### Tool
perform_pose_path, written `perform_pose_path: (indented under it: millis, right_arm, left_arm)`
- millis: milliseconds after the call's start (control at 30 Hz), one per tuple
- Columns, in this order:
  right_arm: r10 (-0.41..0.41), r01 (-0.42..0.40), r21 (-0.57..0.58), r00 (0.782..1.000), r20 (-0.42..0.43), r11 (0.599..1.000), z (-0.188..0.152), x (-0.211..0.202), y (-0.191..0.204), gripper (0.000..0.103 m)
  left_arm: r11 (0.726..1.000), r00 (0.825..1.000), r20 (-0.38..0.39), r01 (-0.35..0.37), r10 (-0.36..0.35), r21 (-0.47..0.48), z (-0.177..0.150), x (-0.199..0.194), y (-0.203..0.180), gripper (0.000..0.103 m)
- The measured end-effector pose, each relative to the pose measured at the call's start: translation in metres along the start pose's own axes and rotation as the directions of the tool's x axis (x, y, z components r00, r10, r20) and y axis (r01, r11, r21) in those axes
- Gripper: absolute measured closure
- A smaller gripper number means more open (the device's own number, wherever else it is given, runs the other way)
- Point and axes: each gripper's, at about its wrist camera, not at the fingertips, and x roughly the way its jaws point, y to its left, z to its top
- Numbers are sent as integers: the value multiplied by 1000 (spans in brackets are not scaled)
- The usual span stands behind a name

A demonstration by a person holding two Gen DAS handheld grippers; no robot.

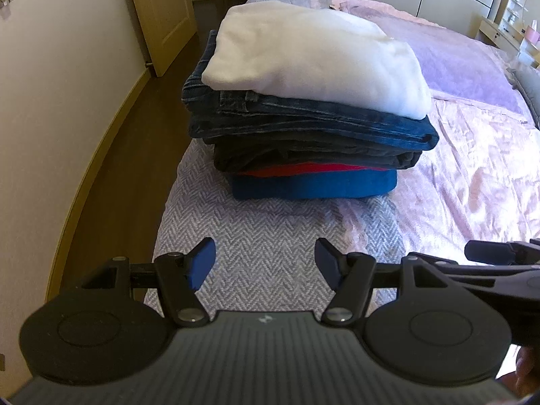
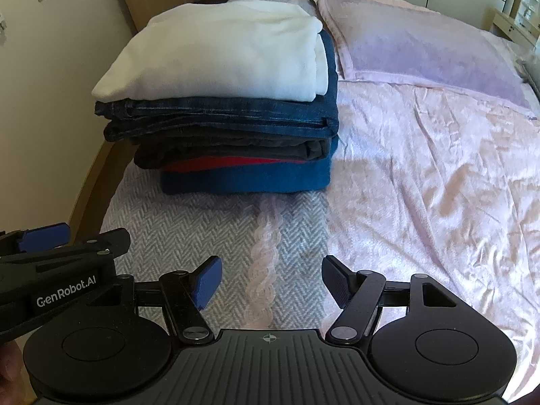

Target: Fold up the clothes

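A stack of folded clothes (image 1: 303, 128) stands on the bed: a white garment (image 1: 310, 57) on top, dark blue jeans (image 1: 303, 125) under it, a dark grey piece, a red one and a blue one (image 1: 314, 185) at the bottom. The stack also shows in the right wrist view (image 2: 229, 118). My left gripper (image 1: 265, 266) is open and empty, held above the grey herringbone blanket (image 1: 270, 236) in front of the stack. My right gripper (image 2: 271, 281) is open and empty, just right of the left gripper, whose body shows in the right wrist view (image 2: 50, 270).
A pink satin bedspread (image 2: 438, 185) covers the bed to the right of the stack, with a purple pillow (image 2: 422, 50) behind. A lace strip (image 2: 263, 253) runs down the herringbone blanket. The bed's left edge drops to a wooden floor (image 1: 135, 152) beside a wall.
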Motion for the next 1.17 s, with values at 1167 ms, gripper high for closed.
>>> perform_pose_path:
  millis: [1167]
  right_arm:
    - [-44,45,51,999,-20,998,11,15,4,34]
  left_arm:
    - [999,1000,4,15,-15,45,19,19,7,41]
